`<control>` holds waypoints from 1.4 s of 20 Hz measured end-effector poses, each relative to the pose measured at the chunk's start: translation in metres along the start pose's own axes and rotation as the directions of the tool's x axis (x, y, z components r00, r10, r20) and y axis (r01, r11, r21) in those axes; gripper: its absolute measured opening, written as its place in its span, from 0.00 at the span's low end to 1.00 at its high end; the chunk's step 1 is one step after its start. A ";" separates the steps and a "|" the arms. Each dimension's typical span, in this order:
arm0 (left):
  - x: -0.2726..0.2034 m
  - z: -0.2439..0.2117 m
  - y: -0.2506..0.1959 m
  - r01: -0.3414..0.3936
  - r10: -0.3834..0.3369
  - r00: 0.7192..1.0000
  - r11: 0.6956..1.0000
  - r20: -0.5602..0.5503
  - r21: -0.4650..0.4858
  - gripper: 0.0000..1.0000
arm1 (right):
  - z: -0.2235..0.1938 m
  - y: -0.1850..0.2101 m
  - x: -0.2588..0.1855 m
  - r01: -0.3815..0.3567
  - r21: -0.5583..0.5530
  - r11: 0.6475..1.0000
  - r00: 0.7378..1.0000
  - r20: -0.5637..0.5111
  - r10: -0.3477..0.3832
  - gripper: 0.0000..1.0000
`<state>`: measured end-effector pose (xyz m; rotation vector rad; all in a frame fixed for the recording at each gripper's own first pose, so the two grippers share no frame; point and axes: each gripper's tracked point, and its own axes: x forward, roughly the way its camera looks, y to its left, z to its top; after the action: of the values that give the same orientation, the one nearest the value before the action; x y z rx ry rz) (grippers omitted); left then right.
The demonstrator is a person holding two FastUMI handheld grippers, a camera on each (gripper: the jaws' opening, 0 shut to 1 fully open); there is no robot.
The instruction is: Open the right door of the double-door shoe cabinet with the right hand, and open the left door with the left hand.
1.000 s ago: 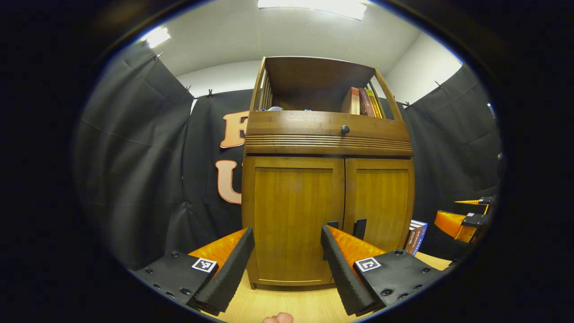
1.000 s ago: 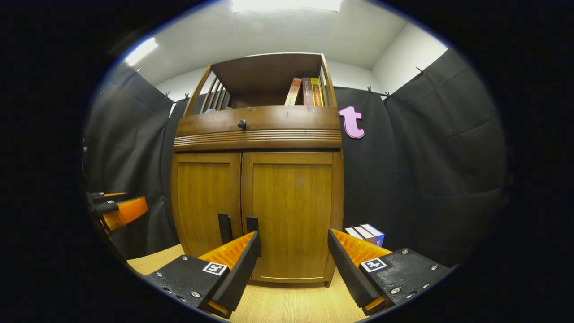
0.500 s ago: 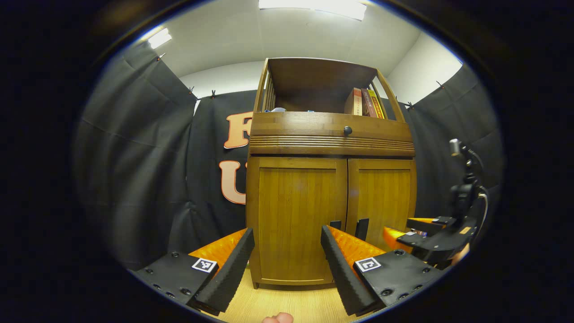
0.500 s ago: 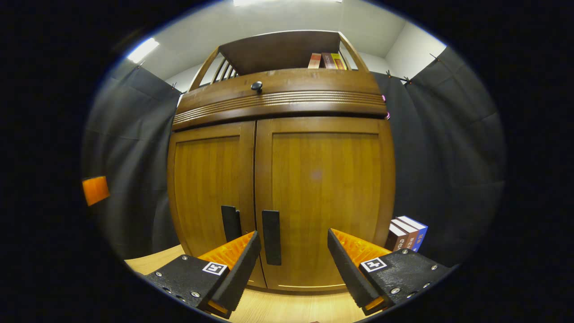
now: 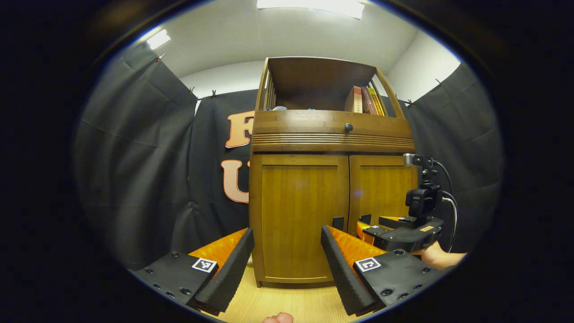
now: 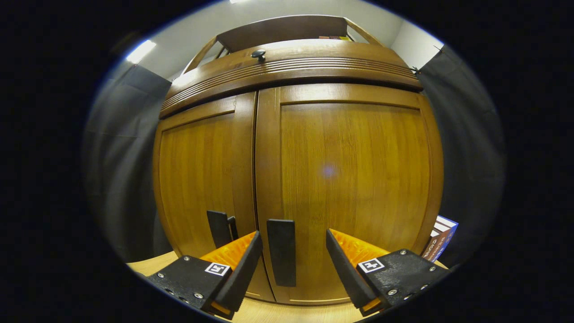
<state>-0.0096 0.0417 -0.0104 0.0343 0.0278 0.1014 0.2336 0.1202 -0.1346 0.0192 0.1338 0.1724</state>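
Observation:
The wooden shoe cabinet (image 5: 332, 134) stands ahead with both doors closed. In the left gripper view my left gripper (image 5: 286, 231) is open, some way in front of the left door (image 5: 298, 211), whose dark handle (image 5: 337, 223) is just above my right finger. In the same view the right gripper (image 5: 374, 225), held by a hand (image 5: 437, 256), is up at the right door (image 5: 381, 188). In the right gripper view my right gripper (image 6: 293, 235) is open close to the right door (image 6: 350, 179). That door's dark handle (image 6: 281, 251) stands between the fingers, nearer the left one, untouched. The left door's handle (image 6: 219, 228) is beside it.
A drawer with a round knob (image 5: 348, 127) runs above the doors. Books (image 5: 363, 99) stand in the open top shelf. More books (image 6: 441, 237) lean on the light wooden surface (image 5: 287, 305) at the cabinet's right side. Black cloth walls close in all round.
The right gripper has moved forward to the right door, so its handle now lies between the open fingers. The left gripper has hardly moved. Both doors stay closed.

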 end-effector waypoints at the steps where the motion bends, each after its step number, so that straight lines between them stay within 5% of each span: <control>1: 0.000 0.000 0.002 -0.003 0.003 1.000 1.000 0.002 0.000 0.96 | -0.001 -0.003 0.005 0.005 0.007 1.000 1.000 -0.003 -0.005 0.99; 2: 0.000 0.001 0.004 -0.004 0.004 1.000 1.000 0.004 0.000 0.96 | -0.002 -0.004 0.008 0.009 0.014 1.000 1.000 -0.003 -0.009 0.85; 3: 0.000 0.001 0.006 -0.008 0.008 1.000 1.000 0.004 0.001 0.96 | -0.003 -0.005 0.011 0.016 0.017 1.000 1.000 -0.006 -0.016 0.84; 4: 0.001 0.001 0.006 -0.010 0.010 1.000 1.000 0.005 0.001 0.96 | -0.004 -0.006 0.012 0.016 0.021 1.000 1.000 -0.010 -0.015 0.94; 5: 0.002 0.001 0.008 -0.013 0.013 1.000 1.000 0.006 0.001 0.96 | -0.004 -0.006 0.015 0.015 0.025 1.000 1.000 -0.011 -0.015 0.82; 15: 0.011 -0.001 0.008 -0.005 0.005 1.000 1.000 0.008 0.002 0.94 | -0.006 -0.003 0.020 0.051 -0.049 0.998 0.999 0.013 -0.050 0.74; 16: 0.011 -0.002 0.007 0.000 0.000 1.000 1.000 0.005 0.000 0.94 | -0.007 0.002 0.020 0.040 -0.046 0.998 0.999 0.012 -0.040 0.60; 20: 0.008 -0.002 0.005 0.012 -0.012 1.000 1.000 -0.001 -0.005 0.94 | -0.011 0.011 0.021 0.006 0.000 1.000 1.000 0.016 -0.006 0.35; 23: 0.004 -0.002 0.000 0.025 -0.025 1.000 1.000 0.002 -0.005 0.96 | -0.011 0.012 0.019 -0.005 0.005 1.000 0.999 0.037 0.005 0.30; 24: 0.002 -0.002 -0.001 0.024 -0.024 1.000 1.000 0.002 0.000 0.96 | -0.012 0.012 0.017 -0.009 0.012 1.000 1.000 0.026 0.008 0.18; 25: 0.000 -0.002 -0.003 0.026 -0.026 1.000 1.000 0.001 0.002 0.96 | -0.013 0.013 0.011 -0.014 0.018 1.000 1.000 0.021 0.014 0.28; 28: -0.004 -0.006 -0.015 0.055 -0.055 0.998 0.998 -0.014 -0.013 0.94 | -0.014 0.013 -0.004 -0.040 0.014 0.999 0.999 -0.005 0.041 0.27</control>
<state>-0.0118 0.0263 -0.0171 0.0198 0.0421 0.0469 0.2260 0.1324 -0.1479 0.0349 0.1400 0.2120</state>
